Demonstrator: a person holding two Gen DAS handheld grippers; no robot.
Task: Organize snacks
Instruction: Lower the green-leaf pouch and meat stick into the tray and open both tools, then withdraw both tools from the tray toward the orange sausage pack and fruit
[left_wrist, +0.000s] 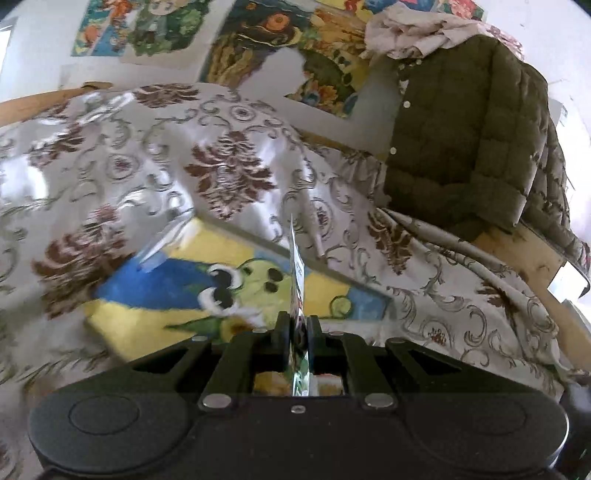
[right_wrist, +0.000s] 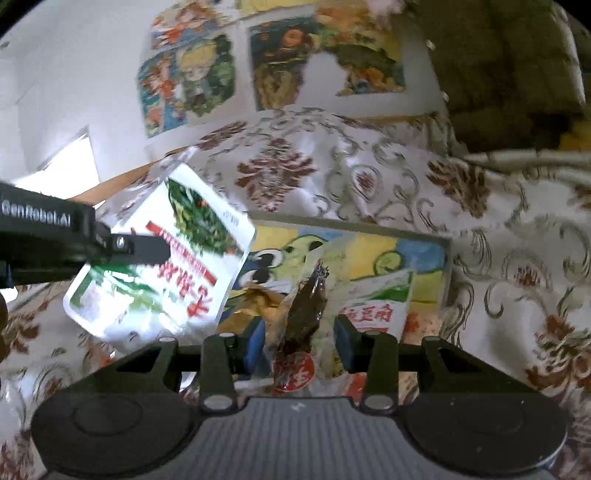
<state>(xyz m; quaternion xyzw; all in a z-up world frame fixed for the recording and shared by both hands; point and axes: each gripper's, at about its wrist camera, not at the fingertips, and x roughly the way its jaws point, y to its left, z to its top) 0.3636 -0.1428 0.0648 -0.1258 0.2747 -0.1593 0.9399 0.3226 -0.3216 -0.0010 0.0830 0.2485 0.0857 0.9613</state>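
My left gripper (left_wrist: 296, 326) is shut on a flat white and green snack packet (left_wrist: 297, 269), seen edge-on above a shallow cartoon-printed box (left_wrist: 155, 291). In the right wrist view the same left gripper (right_wrist: 162, 251) holds that packet (right_wrist: 166, 266) in the air at the box's left side. My right gripper (right_wrist: 299, 332) has its jaws wide apart around a clear packet of dark brown snack (right_wrist: 308, 306) with a red round label. I cannot tell whether the pads press it. Another white packet with red letters (right_wrist: 376, 306) and a gold wrapper (right_wrist: 255, 299) lie in the box (right_wrist: 406, 251).
The box lies on a cream cloth with a brown floral pattern (left_wrist: 229, 173). A dark green quilted jacket (left_wrist: 461, 140) hangs at the back right over a wooden frame (left_wrist: 517, 258). Colourful posters (right_wrist: 207, 74) cover the white wall behind.
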